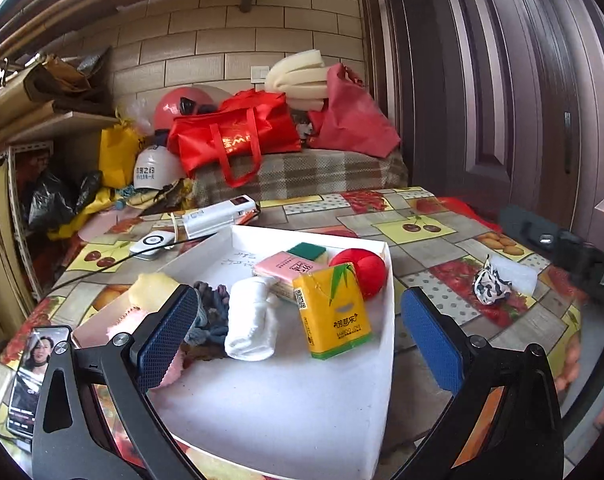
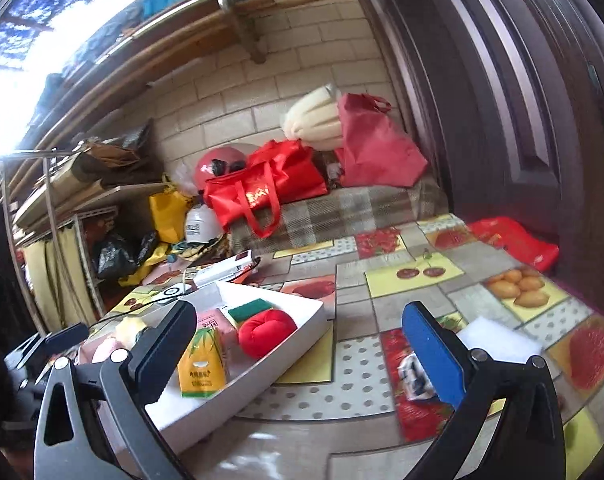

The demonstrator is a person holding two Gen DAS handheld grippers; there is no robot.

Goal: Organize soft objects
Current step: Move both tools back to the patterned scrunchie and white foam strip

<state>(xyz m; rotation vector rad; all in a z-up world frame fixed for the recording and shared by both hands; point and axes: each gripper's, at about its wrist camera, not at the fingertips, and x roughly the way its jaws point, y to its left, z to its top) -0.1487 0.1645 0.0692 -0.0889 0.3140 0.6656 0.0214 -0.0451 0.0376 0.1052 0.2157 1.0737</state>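
A white tray [image 1: 286, 412] on the fruit-print tablecloth holds a yellow tissue pack [image 1: 335, 314], a red plush ball [image 1: 361, 272], a pink tissue pack [image 1: 290, 270], a green-yellow sponge [image 1: 307, 251], a rolled white sock [image 1: 250, 326], dark scrunchies [image 1: 212, 312] and a yellow cloth [image 1: 152, 290]. My left gripper [image 1: 302, 336] is open above the tray, empty. A black-and-white cloth piece [image 1: 489, 286] and a white foam pad [image 1: 515, 274] lie right of the tray. My right gripper [image 2: 298, 352] is open and empty, its right finger [image 2: 433, 348] just beside the cloth piece [image 2: 411, 376].
A phone [image 1: 32, 380] lies at the table's left edge. A white power bank [image 1: 222, 216] and a round white device [image 1: 152, 242] lie behind the tray. A bench behind holds red bags [image 1: 238, 136] and helmets. A dark door stands on the right.
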